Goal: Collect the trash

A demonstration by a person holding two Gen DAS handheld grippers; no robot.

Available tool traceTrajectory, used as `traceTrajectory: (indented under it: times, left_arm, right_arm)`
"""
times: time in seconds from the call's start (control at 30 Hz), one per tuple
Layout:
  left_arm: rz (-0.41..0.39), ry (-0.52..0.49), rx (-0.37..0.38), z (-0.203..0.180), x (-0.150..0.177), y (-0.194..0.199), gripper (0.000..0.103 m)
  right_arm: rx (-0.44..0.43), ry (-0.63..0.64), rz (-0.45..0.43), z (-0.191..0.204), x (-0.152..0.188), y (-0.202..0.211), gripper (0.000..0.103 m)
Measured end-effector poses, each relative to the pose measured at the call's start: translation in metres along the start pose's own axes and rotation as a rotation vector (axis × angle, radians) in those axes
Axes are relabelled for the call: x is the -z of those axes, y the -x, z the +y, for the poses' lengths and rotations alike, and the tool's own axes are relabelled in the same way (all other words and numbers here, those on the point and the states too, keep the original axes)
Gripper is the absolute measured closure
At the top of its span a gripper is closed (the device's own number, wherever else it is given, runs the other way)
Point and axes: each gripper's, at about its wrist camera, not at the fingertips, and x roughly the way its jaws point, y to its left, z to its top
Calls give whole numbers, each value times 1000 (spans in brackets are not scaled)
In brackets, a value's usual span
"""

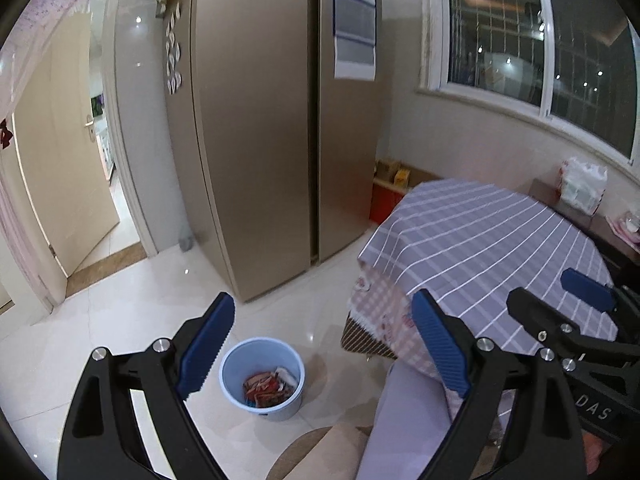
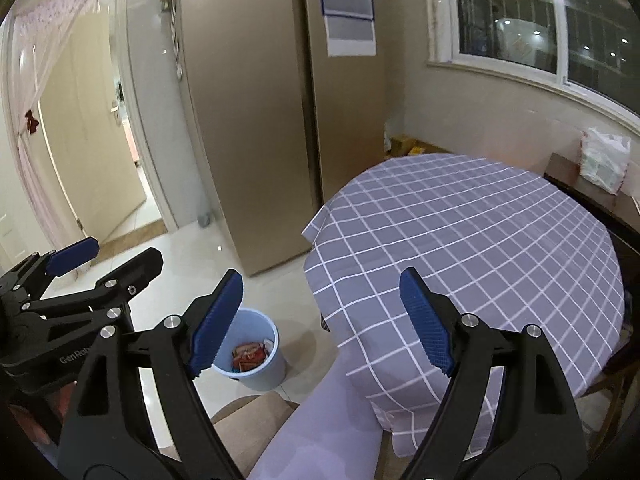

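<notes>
Left tongs (image 1: 322, 344): black frame, blue ribbed pads, spread wide, nothing between them. Held above the floor beside the tabletop edge. Seen also from the right wrist view at far left, where white lettering on the body reads "GenRob", the rest cut off.

Right tongs (image 2: 320, 322): same make, blue pads spread wide, holding nothing. Held over the near edge of the tabletop. In the left wrist view it sits at far right; white letters "DAS" are legible on its body, the start of the word hidden.

Bin (image 1: 262, 378): pale blue round bucket, upright on the white tiled floor (image 1: 120, 320), just beside the tabletop, below and between the left tongs' pads in that view. No readable label on the bin.

Trash (image 1: 266, 388): red and orange snack wrappers plus a white scrap, lying in the bottom of the bin. Print on the wrappers too small to read.

Tabletop (image 2: 480, 240): round, covered with a grey-lilac cloth with a white grid; a pink checked cloth shows beneath its hem in the left wrist view.

Refrigerator (image 1: 260, 120): tall, gold-brown, two doors, magnets on its left side; a blue-and-white hanging calendar (image 1: 354, 20) on the right door, text illegible.

White plastic bag (image 2: 604, 158): on a dark sideboard under the window.
</notes>
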Motion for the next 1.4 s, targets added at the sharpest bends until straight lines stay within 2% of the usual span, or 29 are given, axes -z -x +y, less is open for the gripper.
traceTrajectory:
  times: [0.37,0.6,1.4]
  left_arm:
    - [-88,7,27,-6,-1,38,15]
    - [-107,5,26,-9,1,51,14]
    - [-122,-1,21,-13,4,58,15]
  right_arm:
    - [67,23,-124,3,-1,46,20]
    - [89,31,-162,4,0,59,20]
    - [80,16,-173,-4,4,64,19]
